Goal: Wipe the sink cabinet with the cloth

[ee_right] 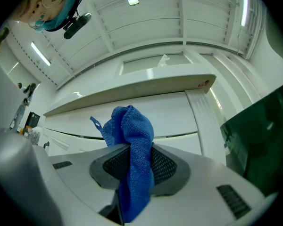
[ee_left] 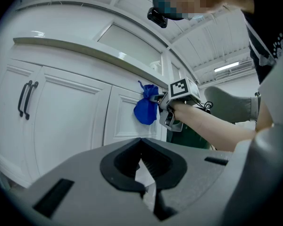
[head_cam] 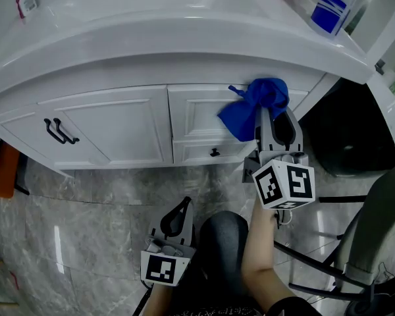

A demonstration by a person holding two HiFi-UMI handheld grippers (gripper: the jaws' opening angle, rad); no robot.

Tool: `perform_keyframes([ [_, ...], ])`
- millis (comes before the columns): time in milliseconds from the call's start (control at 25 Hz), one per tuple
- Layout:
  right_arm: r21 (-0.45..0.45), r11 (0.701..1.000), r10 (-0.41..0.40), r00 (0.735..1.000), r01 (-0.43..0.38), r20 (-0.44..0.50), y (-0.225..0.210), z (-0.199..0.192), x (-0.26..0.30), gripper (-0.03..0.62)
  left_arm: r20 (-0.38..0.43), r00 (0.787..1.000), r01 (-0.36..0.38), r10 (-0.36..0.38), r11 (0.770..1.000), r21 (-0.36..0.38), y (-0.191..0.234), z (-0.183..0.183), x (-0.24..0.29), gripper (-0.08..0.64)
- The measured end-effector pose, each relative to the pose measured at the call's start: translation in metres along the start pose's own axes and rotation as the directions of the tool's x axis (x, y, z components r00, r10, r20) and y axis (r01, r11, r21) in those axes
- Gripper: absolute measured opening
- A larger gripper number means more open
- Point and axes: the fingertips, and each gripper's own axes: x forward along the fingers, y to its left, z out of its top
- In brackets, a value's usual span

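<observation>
The white sink cabinet point(head_cam: 105, 127) fills the upper head view, under a curved white countertop point(head_cam: 184, 31). My right gripper point(head_cam: 271, 114) is shut on a blue cloth point(head_cam: 257, 107), which bunches against the right-hand drawer front point(head_cam: 201, 114). In the right gripper view the blue cloth point(ee_right: 134, 159) hangs pinched between the jaws, close to the cabinet front point(ee_right: 179, 114). My left gripper point(head_cam: 180, 217) hangs low over the floor, shut and empty. The left gripper view shows its jaws closed, with the blue cloth point(ee_left: 145, 108) and the right gripper point(ee_left: 156, 100) far ahead.
Black handles point(head_cam: 59, 131) sit on the left cabinet door, and a small black knob point(head_cam: 214, 153) on the lower drawer. A dark bin point(head_cam: 352, 133) stands to the cabinet's right. A blue-and-white container point(head_cam: 330, 12) sits on the countertop. Grey marble floor point(head_cam: 85, 242) lies below; a chair frame point(head_cam: 336, 268) is at right.
</observation>
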Motion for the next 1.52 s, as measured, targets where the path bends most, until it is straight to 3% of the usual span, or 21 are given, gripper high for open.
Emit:
perform_keyframes([
  [1520,0.029,0.982,-0.189,0.982,0.188,0.022,-0.098,0.004,-0.02,0.118,-0.005,1.0,0.023,-0.023,0.999,-0.022,-0.007,-0.007,0.015,0.003],
])
